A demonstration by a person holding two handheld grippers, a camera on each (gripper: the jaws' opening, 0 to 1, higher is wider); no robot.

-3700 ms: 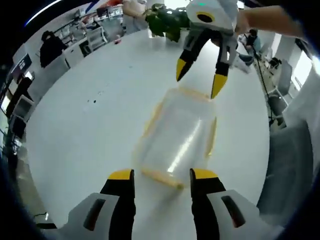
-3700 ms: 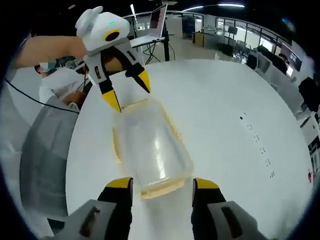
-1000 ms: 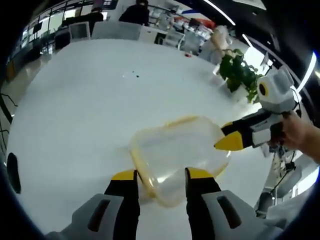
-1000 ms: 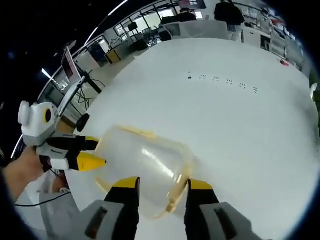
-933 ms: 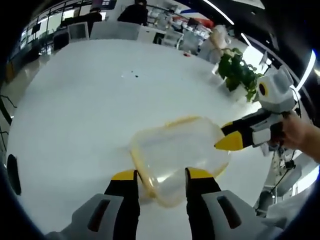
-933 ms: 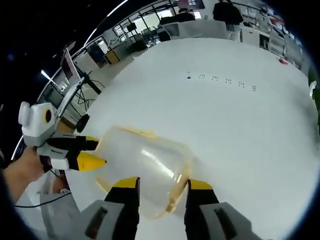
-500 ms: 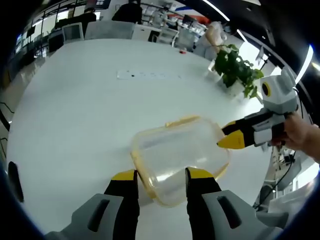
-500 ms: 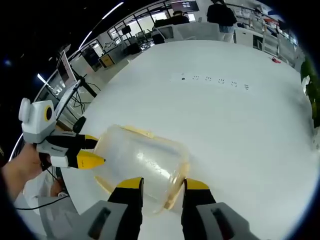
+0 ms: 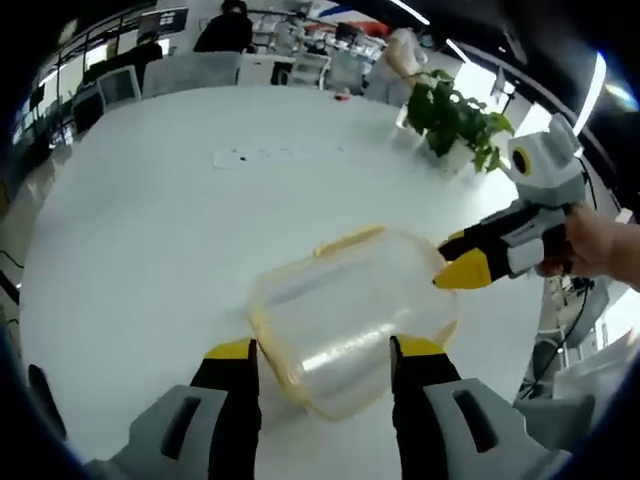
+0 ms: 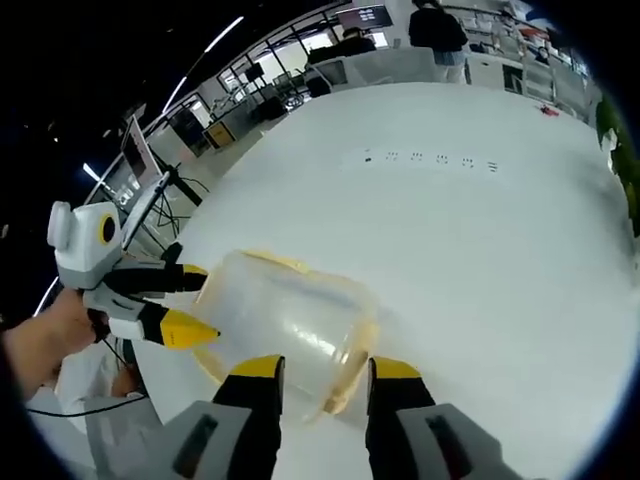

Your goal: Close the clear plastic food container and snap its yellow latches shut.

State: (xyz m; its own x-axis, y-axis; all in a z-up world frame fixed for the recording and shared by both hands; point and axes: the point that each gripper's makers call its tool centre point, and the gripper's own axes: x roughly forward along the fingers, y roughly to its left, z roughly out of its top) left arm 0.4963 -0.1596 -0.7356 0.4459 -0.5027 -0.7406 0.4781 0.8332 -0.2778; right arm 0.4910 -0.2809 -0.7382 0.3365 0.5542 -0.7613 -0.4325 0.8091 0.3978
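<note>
Straddling one end of the clear container (image 9: 345,310) on the white table (image 9: 150,230), your left gripper (image 9: 322,352) stands parted. Your right gripper (image 10: 320,372) pinches the opposite yellow latch (image 10: 345,385); squeeze squarely until it seats

One clear container (image 9: 350,315), two grippers, left (image 9: 322,352) and right (image 9: 455,258), one potted plant (image 9: 452,120), one white desk (image 9: 150,230).
</note>
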